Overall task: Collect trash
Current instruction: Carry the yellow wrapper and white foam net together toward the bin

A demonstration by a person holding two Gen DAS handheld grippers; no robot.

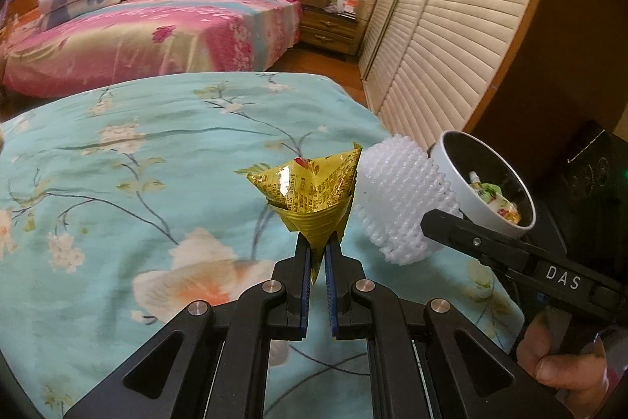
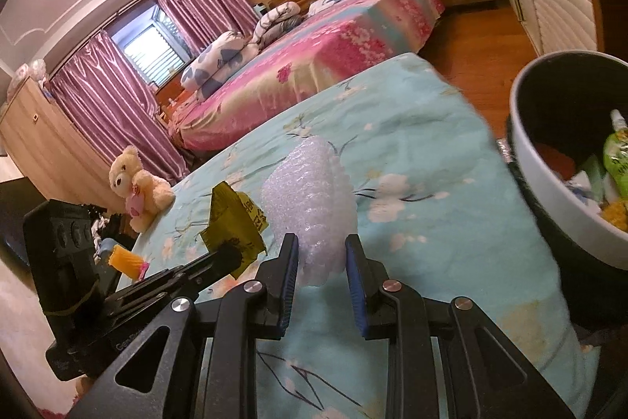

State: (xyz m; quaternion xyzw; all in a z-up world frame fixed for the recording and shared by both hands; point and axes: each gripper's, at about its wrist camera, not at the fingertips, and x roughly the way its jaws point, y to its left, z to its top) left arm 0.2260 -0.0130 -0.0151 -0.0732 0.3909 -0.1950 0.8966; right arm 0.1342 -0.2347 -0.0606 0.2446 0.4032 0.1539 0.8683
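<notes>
My left gripper is shut on a crumpled yellow snack wrapper and holds it above the turquoise floral bedspread. The wrapper also shows in the right wrist view. My right gripper is shut on a white foam fruit net, held up over the bedspread; the net also shows in the left wrist view. A white trash bin with a black inside, holding several wrappers, stands just right of the bed, close to the net.
A cream teddy bear sits at the bed's far left edge. A yellow-orange item lies below it. A second bed with a pink cover stands behind, with louvred wardrobe doors on the right and a wooden floor between.
</notes>
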